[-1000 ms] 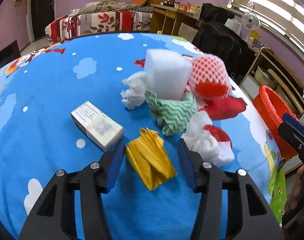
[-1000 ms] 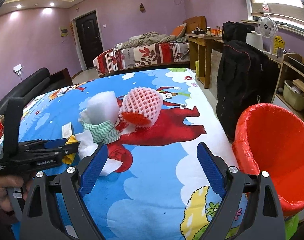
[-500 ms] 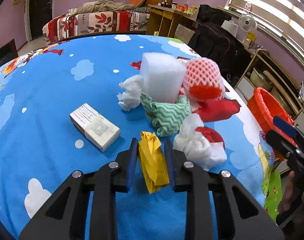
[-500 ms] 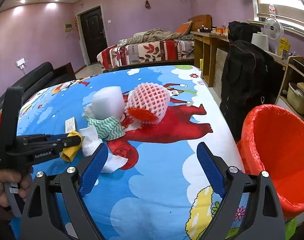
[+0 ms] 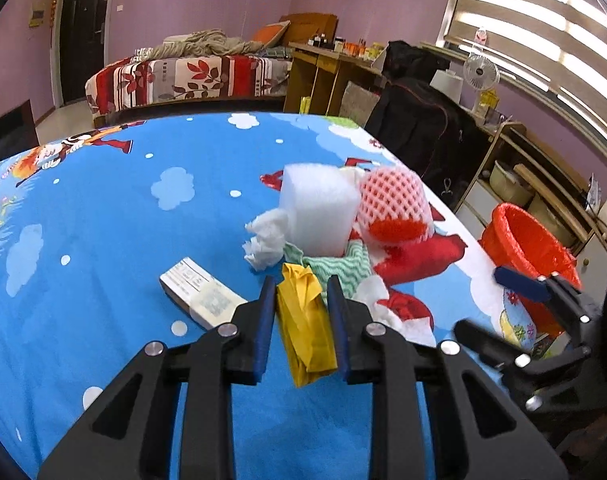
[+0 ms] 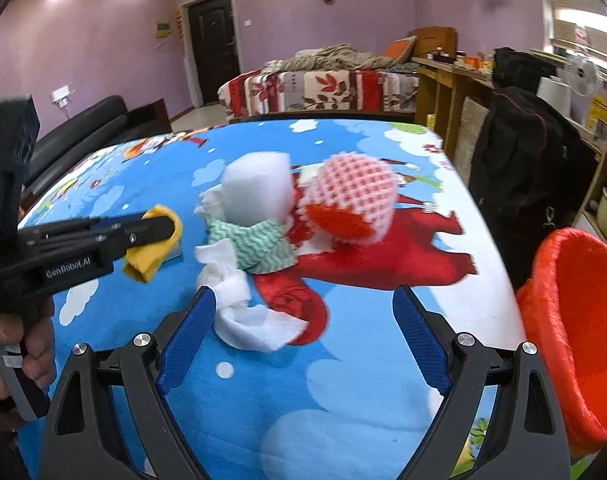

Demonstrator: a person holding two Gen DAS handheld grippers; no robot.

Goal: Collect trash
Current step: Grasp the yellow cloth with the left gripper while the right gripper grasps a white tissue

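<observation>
My left gripper (image 5: 300, 288) is shut on a crumpled yellow wrapper (image 5: 305, 320), which hangs lifted off the blue cartoon tablecloth (image 5: 103, 240); the wrapper (image 6: 153, 246) shows the same way in the right wrist view. Behind it lie a white foam block (image 5: 317, 210), a pink foam net (image 5: 393, 204), a green wavy cloth (image 5: 343, 270) and crumpled white tissues (image 5: 265, 242). My right gripper (image 6: 305, 312) stands open low over the cloth, with a white tissue (image 6: 243, 316) just past its left finger. A red-lined bin (image 6: 575, 320) stands beside the table at the right.
A small white carton (image 5: 201, 298) lies left of the left gripper. A black bag on a chair (image 6: 527, 160) stands past the table's right edge. A bed (image 5: 183, 76), a wooden desk (image 5: 323, 76) and shelves (image 5: 535, 184) line the far side.
The left jaws closed on the yellow wrapper and lifted it off the cloth. The right gripper moved left toward the pile, still open.
</observation>
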